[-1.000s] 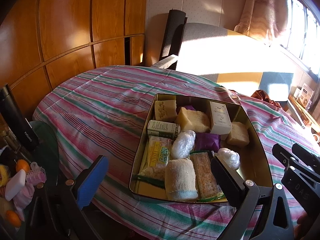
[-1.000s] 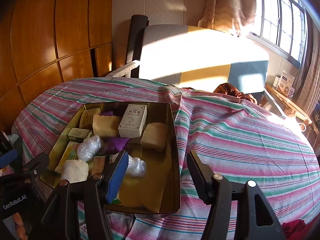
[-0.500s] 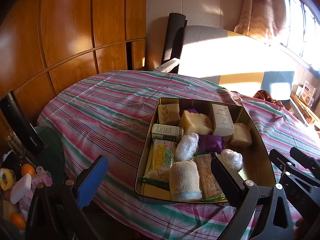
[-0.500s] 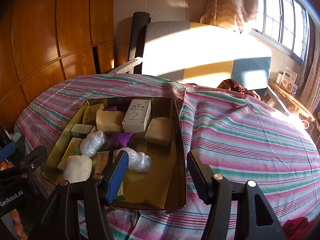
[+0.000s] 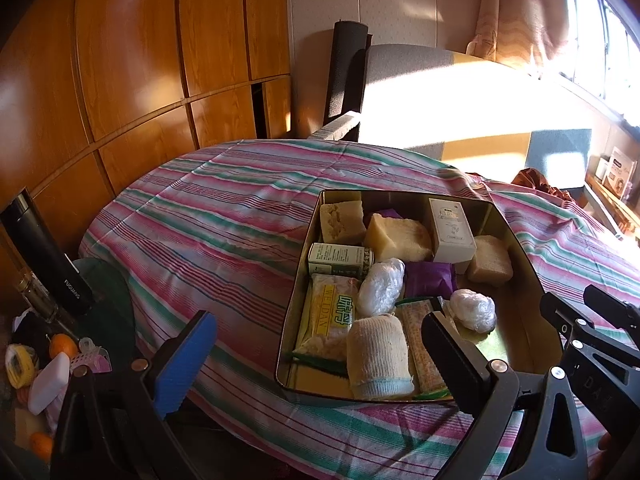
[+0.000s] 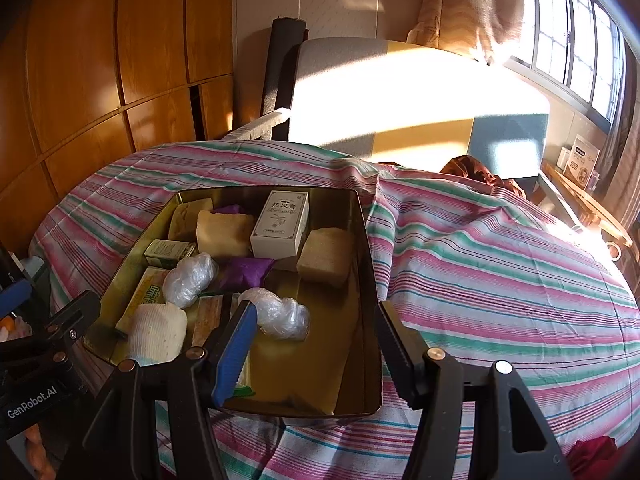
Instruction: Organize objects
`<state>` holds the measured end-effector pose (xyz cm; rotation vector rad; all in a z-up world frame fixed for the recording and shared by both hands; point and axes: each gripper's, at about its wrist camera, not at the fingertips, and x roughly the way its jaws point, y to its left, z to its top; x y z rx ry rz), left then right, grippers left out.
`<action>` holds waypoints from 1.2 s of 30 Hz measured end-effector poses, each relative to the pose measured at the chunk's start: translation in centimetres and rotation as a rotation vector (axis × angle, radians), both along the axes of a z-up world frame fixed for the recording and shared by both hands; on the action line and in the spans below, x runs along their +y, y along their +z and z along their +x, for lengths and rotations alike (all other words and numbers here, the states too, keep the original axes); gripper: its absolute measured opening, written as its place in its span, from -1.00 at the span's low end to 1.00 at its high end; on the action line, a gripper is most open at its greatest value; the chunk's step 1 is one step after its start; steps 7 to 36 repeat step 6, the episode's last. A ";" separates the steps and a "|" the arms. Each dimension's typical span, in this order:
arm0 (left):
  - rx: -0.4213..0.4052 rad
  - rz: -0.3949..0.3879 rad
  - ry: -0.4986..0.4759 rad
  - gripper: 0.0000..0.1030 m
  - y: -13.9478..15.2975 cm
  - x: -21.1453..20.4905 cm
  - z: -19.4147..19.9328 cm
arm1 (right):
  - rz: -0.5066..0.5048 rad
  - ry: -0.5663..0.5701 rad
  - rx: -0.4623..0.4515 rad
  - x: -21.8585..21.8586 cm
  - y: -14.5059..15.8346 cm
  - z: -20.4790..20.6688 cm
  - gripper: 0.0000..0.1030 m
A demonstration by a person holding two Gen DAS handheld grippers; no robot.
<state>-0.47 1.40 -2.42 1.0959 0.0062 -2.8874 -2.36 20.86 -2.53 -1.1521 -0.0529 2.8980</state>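
Tin (image 6: 370,280) of packets sits just beyond both empty, parted claws.

Left hand-held gripper (image 5: 316,364): angled downward, jaws wide apart, nothing between them. Blue pad on its left finger (image 5: 185,364), plain black pad on the right finger (image 5: 454,364).

Right hand-held gripper (image 6: 312,354): also angled downward, jaws parted about halfway, empty, pads touching nothing. Blue ribbed pad on the left finger (image 6: 235,354), black toothed pad on the right finger (image 6: 398,354).

The two sit side by side, close, not touching; each shows at the edge of the other's camera view. A fingertip of the person's hand (image 5: 606,443) shows at the lower right corner of the left view; rest of it is hidden.
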 end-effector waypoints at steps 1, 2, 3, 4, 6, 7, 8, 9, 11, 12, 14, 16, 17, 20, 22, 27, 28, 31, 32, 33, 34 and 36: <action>0.002 0.002 -0.002 0.99 0.0 0.0 0.0 | 0.001 0.001 -0.001 -0.1 0.0 0.0 0.20; 0.004 0.000 -0.001 0.99 0.0 0.0 0.1 | 0.002 0.002 -0.002 -0.1 -0.1 0.0 0.20; 0.005 -0.003 -0.002 0.99 -0.1 0.1 0.1 | 0.001 0.004 -0.003 -0.1 -0.1 0.0 0.20; 0.005 -0.001 -0.004 0.99 -0.1 0.1 0.1 | 0.000 0.005 -0.002 -0.2 -0.1 0.0 0.20; 0.001 0.003 -0.007 0.99 -0.1 0.0 0.0 | 0.000 0.004 0.003 -0.1 0.0 0.0 0.20; 0.001 0.003 -0.007 0.99 -0.1 0.0 0.0 | 0.000 0.004 0.003 -0.1 0.0 0.0 0.20; 0.001 0.003 -0.007 0.99 -0.1 0.0 0.0 | 0.000 0.004 0.003 -0.1 0.0 0.0 0.20; 0.001 0.003 -0.007 0.99 -0.1 0.0 0.0 | 0.000 0.004 0.003 -0.1 0.0 0.0 0.20; 0.001 0.003 -0.007 0.99 -0.1 0.0 0.0 | 0.000 0.004 0.003 -0.1 0.0 0.0 0.20; 0.001 0.003 -0.007 0.99 -0.1 0.0 0.0 | 0.000 0.004 0.003 -0.1 0.0 0.0 0.20; 0.001 0.003 -0.007 0.99 -0.1 0.0 0.0 | 0.000 0.004 0.003 -0.1 0.0 0.0 0.20; 0.001 0.003 -0.007 0.99 -0.1 0.0 0.0 | 0.000 0.004 0.003 -0.1 0.0 0.0 0.20; 0.001 0.003 -0.007 0.99 -0.1 0.0 0.0 | 0.000 0.004 0.003 -0.1 0.0 0.0 0.20; 0.001 0.003 -0.007 0.99 -0.1 0.0 0.0 | 0.000 0.004 0.003 -0.1 0.0 0.0 0.20; 0.001 0.003 -0.007 0.99 -0.1 0.0 0.0 | 0.000 0.004 0.003 -0.1 0.0 0.0 0.20; 0.001 0.003 -0.007 0.99 -0.1 0.0 0.0 | 0.000 0.004 0.003 -0.1 0.0 0.0 0.20; 0.001 0.003 -0.007 0.99 -0.1 0.0 0.0 | 0.000 0.004 0.003 -0.1 0.0 0.0 0.20; 0.001 0.003 -0.007 0.99 -0.1 0.0 0.0 | 0.000 0.004 0.003 -0.1 0.0 0.0 0.20; 0.001 0.003 -0.007 0.99 -0.1 0.0 0.0 | 0.000 0.004 0.003 -0.1 0.0 0.0 0.20; 0.001 0.003 -0.007 0.99 -0.1 0.0 0.0 | 0.000 0.004 0.003 -0.1 0.0 0.0 0.20; 0.001 0.003 -0.007 0.99 -0.1 0.0 0.0 | 0.000 0.004 0.003 -0.1 0.0 0.0 0.20; 0.001 0.003 -0.007 0.99 -0.1 0.0 0.0 | 0.000 0.004 0.003 -0.1 0.0 0.0 0.20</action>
